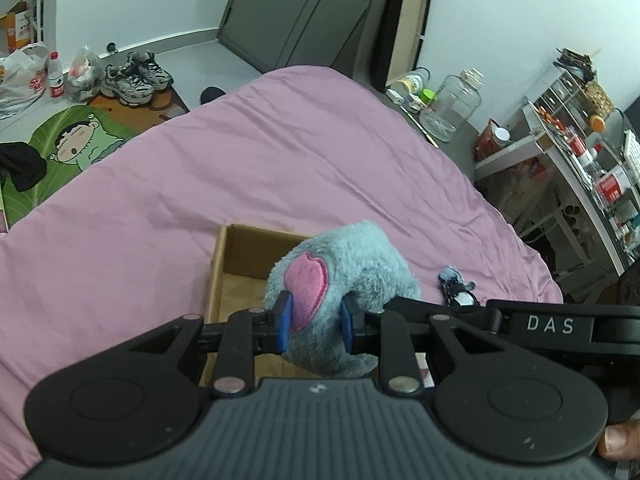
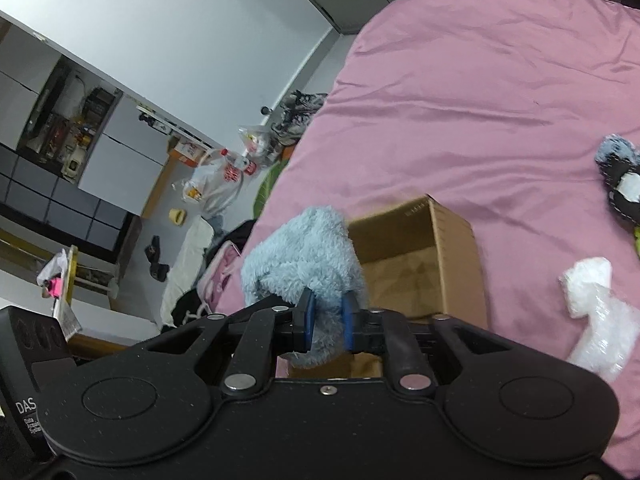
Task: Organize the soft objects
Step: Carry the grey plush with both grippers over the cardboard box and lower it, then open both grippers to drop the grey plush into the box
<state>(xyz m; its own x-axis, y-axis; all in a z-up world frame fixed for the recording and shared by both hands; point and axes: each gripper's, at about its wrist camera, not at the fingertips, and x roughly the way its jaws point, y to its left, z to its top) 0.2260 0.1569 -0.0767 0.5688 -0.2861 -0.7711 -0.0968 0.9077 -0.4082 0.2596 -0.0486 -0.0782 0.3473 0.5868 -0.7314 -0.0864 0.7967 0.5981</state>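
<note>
With the left gripper [image 1: 314, 322] and right gripper [image 2: 328, 320] both clamped on the fluffy pale-blue plush toy [image 1: 344, 276], centre it over the open brown cardboard box [image 2: 416, 256]; lower together; release only once inside.

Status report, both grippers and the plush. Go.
Left gripper and right gripper both shut on blue plush. Plush above open cardboard box. Nothing blocking.

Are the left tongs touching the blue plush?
Touching. Left wrist view: both blue pads press into the blue plush, left tongs shut on it.
</note>
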